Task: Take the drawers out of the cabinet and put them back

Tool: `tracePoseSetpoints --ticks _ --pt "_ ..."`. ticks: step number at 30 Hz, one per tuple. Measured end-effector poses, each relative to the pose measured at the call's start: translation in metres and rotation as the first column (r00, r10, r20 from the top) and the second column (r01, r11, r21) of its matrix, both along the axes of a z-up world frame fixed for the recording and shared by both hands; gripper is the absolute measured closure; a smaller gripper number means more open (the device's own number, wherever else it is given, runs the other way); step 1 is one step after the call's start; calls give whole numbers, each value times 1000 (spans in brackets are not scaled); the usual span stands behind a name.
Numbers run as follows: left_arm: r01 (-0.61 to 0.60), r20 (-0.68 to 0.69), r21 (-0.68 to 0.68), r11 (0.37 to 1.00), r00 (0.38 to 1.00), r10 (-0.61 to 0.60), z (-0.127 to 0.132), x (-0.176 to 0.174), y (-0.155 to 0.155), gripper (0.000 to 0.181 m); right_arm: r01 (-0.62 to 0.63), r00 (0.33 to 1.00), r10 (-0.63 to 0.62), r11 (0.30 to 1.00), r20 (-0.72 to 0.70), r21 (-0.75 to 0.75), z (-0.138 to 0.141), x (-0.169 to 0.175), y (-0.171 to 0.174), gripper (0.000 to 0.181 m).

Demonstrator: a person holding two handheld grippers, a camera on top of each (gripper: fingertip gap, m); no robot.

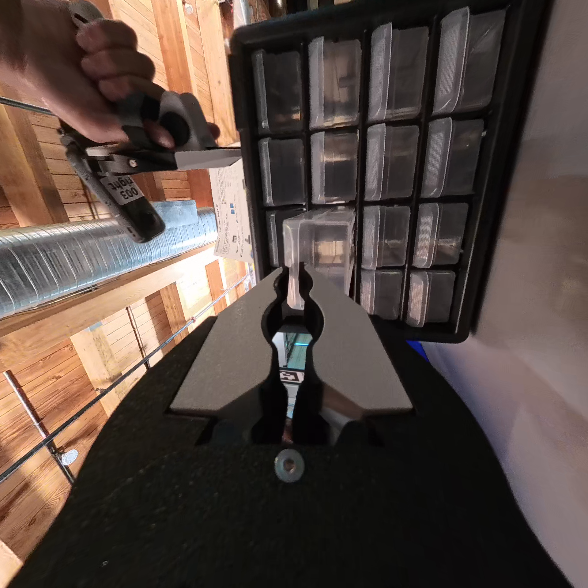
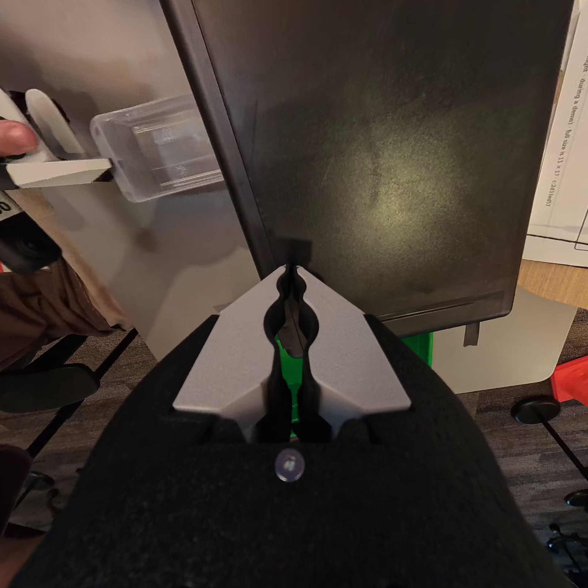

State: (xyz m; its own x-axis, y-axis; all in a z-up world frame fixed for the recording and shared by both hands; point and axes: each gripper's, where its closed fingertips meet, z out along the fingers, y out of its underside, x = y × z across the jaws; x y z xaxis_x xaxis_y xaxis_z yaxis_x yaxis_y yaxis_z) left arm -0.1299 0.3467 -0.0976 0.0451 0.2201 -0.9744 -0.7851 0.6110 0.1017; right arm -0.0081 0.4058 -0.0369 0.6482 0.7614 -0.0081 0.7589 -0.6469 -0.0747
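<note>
Fingers of the left gripper (image 1: 294,286) are closed on the pull tab of a clear plastic drawer (image 1: 318,241), which sticks partway out of its slot in the black cabinet (image 1: 496,241). In the left wrist view the cabinet shows its front: a grid of small clear drawers, the others seated in their slots, the gripped one being the only one drawn forward. The right wrist view shows the same drawer (image 2: 159,156) from the side (jutting out past the cabinet's front edge), with the left gripper (image 2: 108,168) meeting its face.

The right gripper (image 2: 291,270) is pinched nearly shut on a thin black tab or ridge at the edge of the cabinet's (image 2: 397,159) dark outer panel; its jaws leave only a sliver of gap there. In the left wrist view that right gripper (image 1: 222,157) appears at the cabinet's outer edge, held by a person's hand (image 1: 79,73).

The cabinet stands on a pale table (image 2: 525,343), with a printed sheet of paper (image 2: 566,159) just beside it and a green object (image 2: 416,346) partly hidden below it. Wooden boards and a silver ribbed duct (image 1: 95,254) fill the background.
</note>
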Motion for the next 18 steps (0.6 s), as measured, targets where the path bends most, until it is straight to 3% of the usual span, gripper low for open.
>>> tracePoseSetpoints --ticks 12,18 --pt "160 61 86 983 984 -165 25 -37 -67 181 2 1000 -2 1000 11 14 0 0 0 181" --pt "356 87 -10 934 931 -354 5 -34 -103 181 3 1000 -3 1000 24 23 0 0 0 181"
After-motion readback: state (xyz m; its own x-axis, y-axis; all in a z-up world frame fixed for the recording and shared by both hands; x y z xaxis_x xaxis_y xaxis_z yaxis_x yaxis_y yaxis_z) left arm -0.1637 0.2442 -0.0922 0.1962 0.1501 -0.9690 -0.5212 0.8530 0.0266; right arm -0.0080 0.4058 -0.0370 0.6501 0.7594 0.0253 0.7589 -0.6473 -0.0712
